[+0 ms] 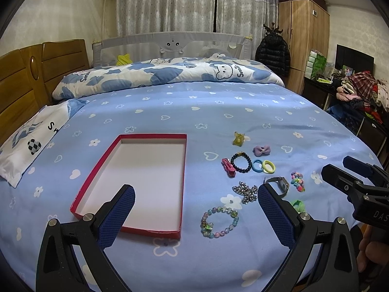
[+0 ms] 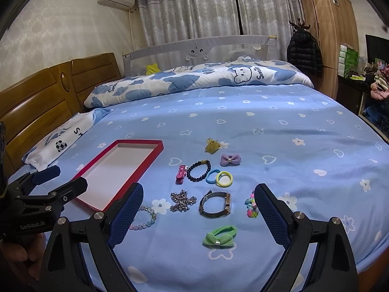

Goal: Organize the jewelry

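With both the left gripper (image 1: 195, 194) and right gripper (image 2: 198, 193) spread wide and empty above jewelry strewn beside the red tray (image 1: 103, 163), the soft bedsheet (image 2: 279, 126) could bunch under a closing pinch on the watch (image 2: 215, 204).

1. One shallow red tray (image 2: 136, 168), white inside, lying left of the jewelry.
2. Three beaded bracelets: dark (image 2: 199, 170), pastel (image 1: 219, 222), and multicoloured (image 1: 298, 181) at the right.
3. Two plain hair rings: blue (image 2: 212, 176) and yellow (image 2: 224, 178), side by side.
4. Two bows: purple (image 2: 230, 159) farther off, green (image 2: 219, 237) nearest.
5. Two clips: yellow (image 2: 212, 145) at the far end, pink (image 2: 180, 174).
6. One watch (image 2: 215, 204).
7. One silver chain pile (image 2: 182, 200).
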